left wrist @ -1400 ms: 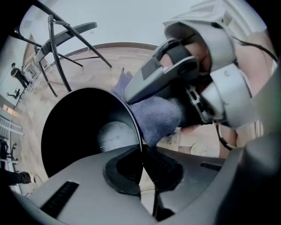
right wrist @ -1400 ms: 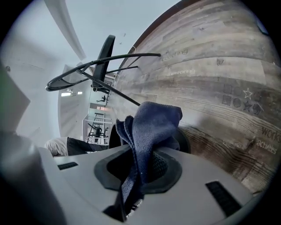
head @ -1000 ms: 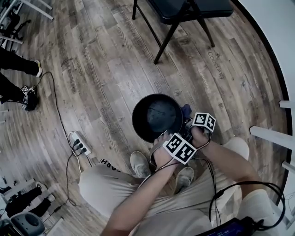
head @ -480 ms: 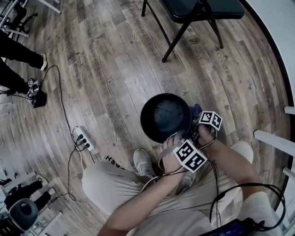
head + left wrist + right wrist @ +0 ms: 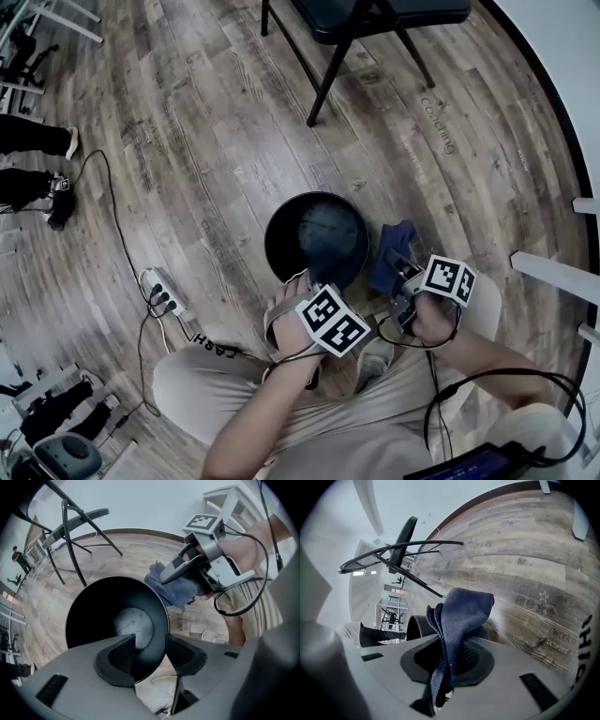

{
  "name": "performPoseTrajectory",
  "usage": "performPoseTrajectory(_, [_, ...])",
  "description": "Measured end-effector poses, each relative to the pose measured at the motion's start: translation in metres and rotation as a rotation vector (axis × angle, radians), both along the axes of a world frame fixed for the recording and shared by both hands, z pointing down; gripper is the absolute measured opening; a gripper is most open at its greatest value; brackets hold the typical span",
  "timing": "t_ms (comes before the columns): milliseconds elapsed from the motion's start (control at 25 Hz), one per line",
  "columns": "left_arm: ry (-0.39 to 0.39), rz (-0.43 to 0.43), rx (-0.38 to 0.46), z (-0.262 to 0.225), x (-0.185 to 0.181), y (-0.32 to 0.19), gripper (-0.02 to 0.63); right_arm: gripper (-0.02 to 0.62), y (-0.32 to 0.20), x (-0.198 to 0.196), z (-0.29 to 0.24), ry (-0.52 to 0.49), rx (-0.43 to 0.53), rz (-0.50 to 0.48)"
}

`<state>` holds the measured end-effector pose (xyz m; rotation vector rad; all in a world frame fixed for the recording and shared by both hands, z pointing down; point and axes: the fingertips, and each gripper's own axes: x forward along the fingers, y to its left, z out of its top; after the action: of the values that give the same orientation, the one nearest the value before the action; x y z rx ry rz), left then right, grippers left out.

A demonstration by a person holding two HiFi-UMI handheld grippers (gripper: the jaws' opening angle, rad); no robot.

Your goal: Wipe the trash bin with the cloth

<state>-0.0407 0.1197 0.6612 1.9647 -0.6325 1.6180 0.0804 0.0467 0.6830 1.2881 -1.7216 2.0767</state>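
Cloth [image 5: 461,616] held beside the bin [image 5: 314,239], left jaws spread over its rim.
The black bin stands on the wood floor [image 5: 187,141], with a chair [image 5: 375,19] at its 12 o'clock. The right gripper [image 5: 449,656] is clamped on the blue cloth at the bin's 3 o'clock. The left gripper [image 5: 151,641] hovers at 6 o'clock. Its jaws have just been opening and stand apart, the rim between them, untouched.

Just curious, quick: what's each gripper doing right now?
Left gripper: open, just opened; trash bin rim between jaws, not gripped.
Right gripper: closed on the cloth.
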Motion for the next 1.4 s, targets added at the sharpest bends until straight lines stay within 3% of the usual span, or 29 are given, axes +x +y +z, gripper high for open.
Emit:
performPoseTrajectory(200, [0.0, 0.025, 0.05, -0.005, 0.003, 0.0, 0.202, 0.057, 0.016, -0.021, -0.025, -0.046, 0.047, -0.032])
performPoseTrajectory(480, [-0.081, 0.104, 0.008, 0.018, 0.008, 0.022, 0.195, 0.057, 0.022, -0.038, -0.024, -0.052, 0.061, -0.056])
performPoseTrajectory(600, [-0.088, 0.096, 0.021, 0.031, 0.015, 0.023, 0.046, 0.057, 0.017, -0.038, -0.014, -0.043, 0.058, -0.021])
performPoseTrajectory(680, [-0.086, 0.105, 0.026, 0.033, 0.021, 0.022, 0.031, 0.057, 0.014, -0.036, -0.001, -0.033, 0.041, 0.012])
performPoseTrajectory(840, [-0.003, 0.032, 0.013, 0.032, 0.037, 0.015, 0.019, 0.057, 0.004, -0.03, 0.037, -0.006, -0.024, 0.092])
performPoseTrajectory(1000, [0.102, -0.1, 0.006, 0.032, 0.046, 0.002, 0.017, 0.055, -0.004, -0.032, 0.089, 0.053, -0.086, 0.115])
performPoseTrajectory(1160, [0.168, -0.187, -0.001, 0.028, 0.05, -0.008, 0.018, 0.057, -0.007, -0.036, 0.153, 0.074, -0.173, 0.055])
performPoseTrajectory(1320, [0.196, -0.198, -0.002, 0.027, 0.051, -0.008, 0.018, 0.055, -0.009, -0.038, 0.199, 0.087, -0.172, -0.109])
performPoseTrajectory(1400, [0.238, -0.232, 0.003, 0.022, 0.055, -0.011, 0.018, 0.055, -0.015, -0.029, 0.199, 0.122, -0.14, -0.129])
